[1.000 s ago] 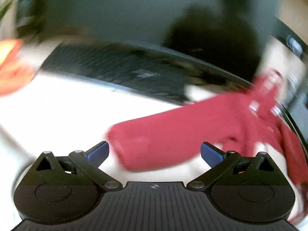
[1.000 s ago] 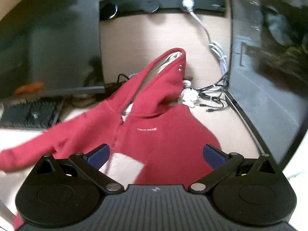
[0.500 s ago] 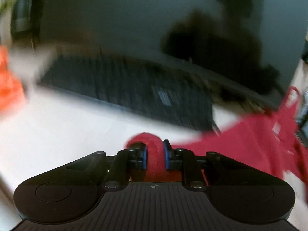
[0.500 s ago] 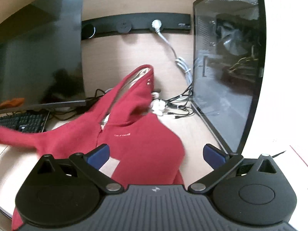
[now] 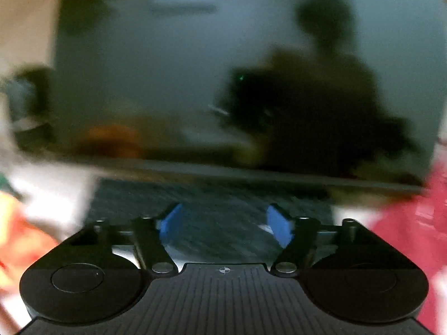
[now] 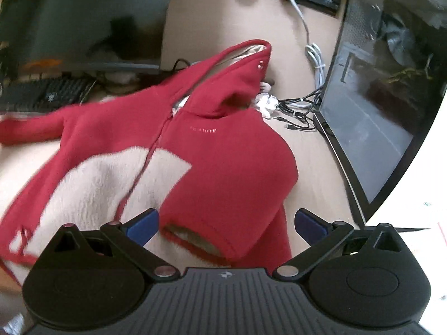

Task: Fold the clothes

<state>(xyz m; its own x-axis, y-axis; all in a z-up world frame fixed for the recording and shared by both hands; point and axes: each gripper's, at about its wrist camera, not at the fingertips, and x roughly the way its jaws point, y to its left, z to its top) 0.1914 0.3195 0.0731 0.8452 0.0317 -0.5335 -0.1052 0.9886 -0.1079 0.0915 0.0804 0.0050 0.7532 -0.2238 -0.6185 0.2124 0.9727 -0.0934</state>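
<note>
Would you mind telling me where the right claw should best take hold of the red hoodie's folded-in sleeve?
I would grip the sleeve cuff, whose ribbed open end lies on the red hoodie just ahead of the open right claw. Come straight forward and down from the near side, one finger on each side of the cuff: its thick rim seems a firm edge to pinch, while the flat body panel offers none.

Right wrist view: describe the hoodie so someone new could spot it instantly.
Start at the wooden desk between the two dark monitors, the left monitor and the right monitor. The hoodie lies spread across the desk in front of them, hood pointing toward the back wall. It is the only red thing there, with a cream fleecy lining showing where the zip front falls open.
</note>
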